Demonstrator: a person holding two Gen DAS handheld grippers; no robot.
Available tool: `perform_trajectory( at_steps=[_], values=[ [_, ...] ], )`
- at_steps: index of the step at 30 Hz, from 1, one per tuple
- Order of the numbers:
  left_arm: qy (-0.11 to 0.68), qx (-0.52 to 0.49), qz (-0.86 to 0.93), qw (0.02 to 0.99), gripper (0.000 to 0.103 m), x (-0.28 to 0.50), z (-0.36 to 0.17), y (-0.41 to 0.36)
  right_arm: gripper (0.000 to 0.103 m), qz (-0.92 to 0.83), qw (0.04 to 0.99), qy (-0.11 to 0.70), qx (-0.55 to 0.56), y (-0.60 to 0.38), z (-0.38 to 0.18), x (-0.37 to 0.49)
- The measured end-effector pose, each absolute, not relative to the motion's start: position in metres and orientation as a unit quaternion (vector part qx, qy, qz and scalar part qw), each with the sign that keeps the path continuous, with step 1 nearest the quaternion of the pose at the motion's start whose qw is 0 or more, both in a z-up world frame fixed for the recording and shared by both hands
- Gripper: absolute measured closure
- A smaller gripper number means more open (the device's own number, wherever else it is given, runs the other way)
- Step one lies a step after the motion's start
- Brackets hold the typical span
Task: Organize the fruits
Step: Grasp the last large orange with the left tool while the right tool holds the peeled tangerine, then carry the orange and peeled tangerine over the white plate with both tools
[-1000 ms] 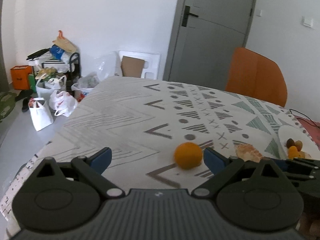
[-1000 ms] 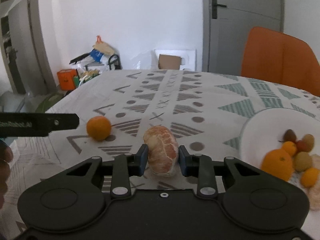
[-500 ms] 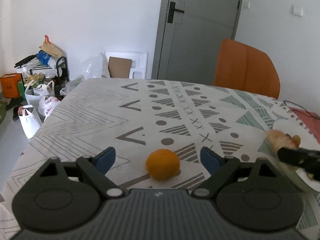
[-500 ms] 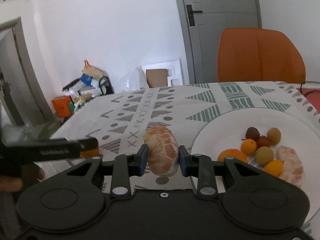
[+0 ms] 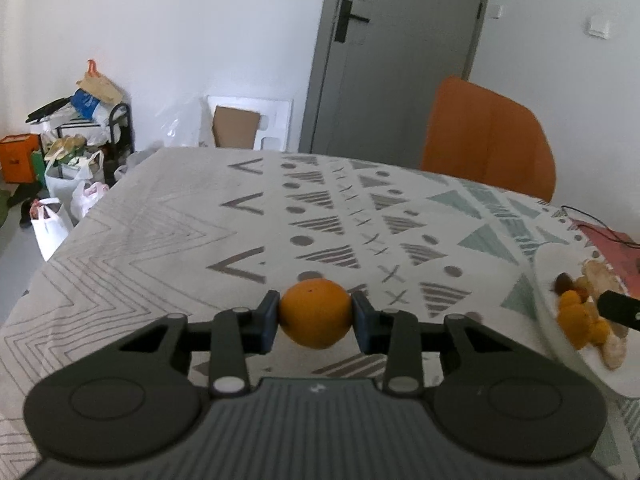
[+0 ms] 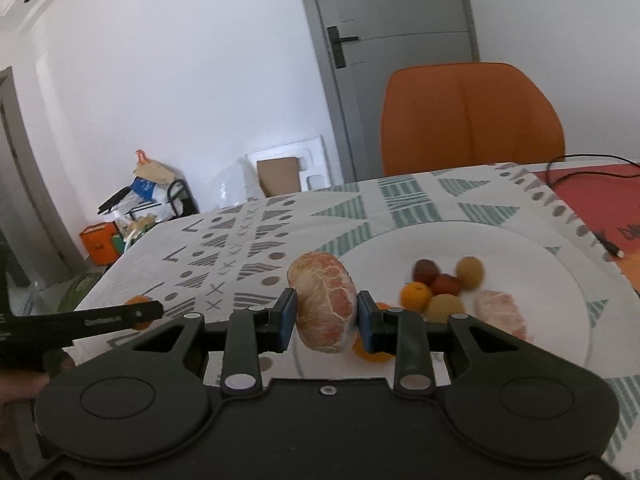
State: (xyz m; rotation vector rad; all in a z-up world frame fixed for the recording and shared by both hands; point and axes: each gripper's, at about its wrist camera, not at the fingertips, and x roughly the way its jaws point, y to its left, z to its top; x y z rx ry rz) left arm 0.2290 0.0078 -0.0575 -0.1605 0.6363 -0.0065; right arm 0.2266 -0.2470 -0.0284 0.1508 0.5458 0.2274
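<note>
My left gripper (image 5: 315,316) is shut on an orange (image 5: 316,312) just above the patterned tablecloth. My right gripper (image 6: 326,314) is shut on a peeled pomelo piece (image 6: 325,304) and holds it over the near left rim of the white plate (image 6: 560,280). The plate holds several small fruits (image 6: 436,284) and another peeled piece (image 6: 500,312). In the left wrist view the plate (image 5: 548,308) sits at the right edge with the right gripper's finger over it. The left gripper shows at the left of the right wrist view (image 6: 120,316).
An orange chair (image 6: 472,116) stands behind the table's far side. A red mat with a black cable (image 6: 592,200) lies to the right of the plate. Bags and a rack (image 5: 68,148) crowd the floor at the left. A grey door (image 5: 392,52) is behind.
My left gripper moved up to the orange and closed on it. My right gripper carried the pomelo piece right, from the cloth to over the plate's rim.
</note>
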Motion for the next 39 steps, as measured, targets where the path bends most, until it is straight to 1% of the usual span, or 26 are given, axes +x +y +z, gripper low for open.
perform_trajectory(
  at_steps=[12,25,35,37,38,39],
  values=[
    [0.302,-0.072,-0.048,0.949,0.066,0.221,-0.046,-0.027,0.073,0.084,0.958,0.260,0.085,-0.275,-0.030,0.215],
    [0.287,-0.064,-0.081,0.952,0.066,0.214,-0.032,-0.070,0.073,0.051,0.959,0.252,0.117,-0.330,-0.027,0.198],
    [0.286,-0.054,-0.112,0.950,0.066,0.208,-0.029,-0.097,0.072,0.063,0.955,0.266,0.117,-0.331,-0.035,0.196],
    [0.286,-0.053,-0.115,0.950,0.066,0.208,-0.029,-0.100,0.071,0.074,0.953,0.269,0.117,-0.328,-0.036,0.197],
    [0.286,-0.052,-0.117,0.950,0.066,0.208,-0.029,-0.102,0.067,0.078,0.953,0.266,0.118,-0.327,-0.036,0.196],
    [0.286,-0.051,-0.118,0.949,0.066,0.208,-0.029,-0.103,0.067,0.080,0.954,0.264,0.117,-0.326,-0.035,0.195]
  ],
)
